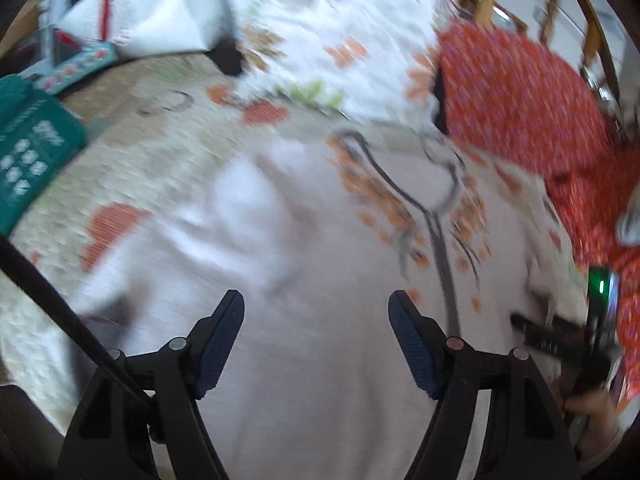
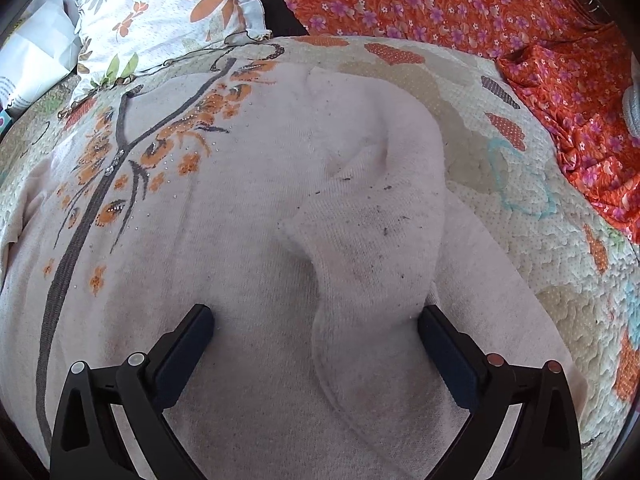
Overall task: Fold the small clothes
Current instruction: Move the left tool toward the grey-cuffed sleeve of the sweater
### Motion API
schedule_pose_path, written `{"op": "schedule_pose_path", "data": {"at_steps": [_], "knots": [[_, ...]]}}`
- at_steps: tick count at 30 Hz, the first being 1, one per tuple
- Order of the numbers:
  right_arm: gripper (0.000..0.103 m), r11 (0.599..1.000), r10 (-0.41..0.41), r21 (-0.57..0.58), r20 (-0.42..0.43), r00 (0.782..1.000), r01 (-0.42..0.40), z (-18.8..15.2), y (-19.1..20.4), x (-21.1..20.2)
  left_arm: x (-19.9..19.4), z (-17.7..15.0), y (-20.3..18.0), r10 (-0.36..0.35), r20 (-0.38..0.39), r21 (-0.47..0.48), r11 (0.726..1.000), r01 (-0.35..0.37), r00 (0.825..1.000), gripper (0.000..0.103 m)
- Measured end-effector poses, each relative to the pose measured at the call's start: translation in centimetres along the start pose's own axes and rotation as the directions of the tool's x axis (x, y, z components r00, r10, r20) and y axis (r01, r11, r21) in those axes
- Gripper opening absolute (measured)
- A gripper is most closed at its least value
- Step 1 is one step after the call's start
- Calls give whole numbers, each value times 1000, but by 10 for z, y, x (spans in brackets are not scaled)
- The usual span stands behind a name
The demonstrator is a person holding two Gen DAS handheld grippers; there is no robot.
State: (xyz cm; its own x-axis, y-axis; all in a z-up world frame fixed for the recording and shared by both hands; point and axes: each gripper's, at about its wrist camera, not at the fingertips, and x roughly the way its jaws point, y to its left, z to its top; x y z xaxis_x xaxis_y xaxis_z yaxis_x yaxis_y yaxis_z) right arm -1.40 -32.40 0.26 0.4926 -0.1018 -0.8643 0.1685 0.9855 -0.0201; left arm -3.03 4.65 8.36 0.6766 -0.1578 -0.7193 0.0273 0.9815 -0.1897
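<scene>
A small pale pink sweater (image 2: 248,208) with a grey branch and orange flower pattern lies spread on a quilted bedspread (image 2: 520,184). Its sleeve (image 2: 380,208) is folded across the body. My right gripper (image 2: 316,320) is open just above the sweater, its right finger beside the sleeve's end. The left wrist view is motion-blurred. There my left gripper (image 1: 316,308) is open over the sweater (image 1: 320,360), holding nothing. The right gripper (image 1: 568,332) shows at that view's right edge.
An orange floral cloth (image 2: 480,4) lies at the back right. A white floral pillow (image 2: 160,12) sits at the back left. A teal box (image 1: 28,148), white bags (image 1: 152,12) and a wooden chair (image 1: 560,4) show in the left wrist view.
</scene>
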Motion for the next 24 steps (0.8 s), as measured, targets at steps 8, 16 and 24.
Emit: {"op": "schedule_pose_path", "data": {"at_steps": [8,16,24], "knots": [[103,1000,-2,-3,9,1000,2,-1,0,-1,-21,30,83,191,31,-74,979,-188,981,74],[103,1000,-5,-4,24,1000,5,-4,0,-1,-16,35,132,223,4,-178,959,-219,975,74],[103,1000,-7,-2,29,1000,7,-4,0,-1,7,21,171,180,-90,-333,922,-200,979,74]]}}
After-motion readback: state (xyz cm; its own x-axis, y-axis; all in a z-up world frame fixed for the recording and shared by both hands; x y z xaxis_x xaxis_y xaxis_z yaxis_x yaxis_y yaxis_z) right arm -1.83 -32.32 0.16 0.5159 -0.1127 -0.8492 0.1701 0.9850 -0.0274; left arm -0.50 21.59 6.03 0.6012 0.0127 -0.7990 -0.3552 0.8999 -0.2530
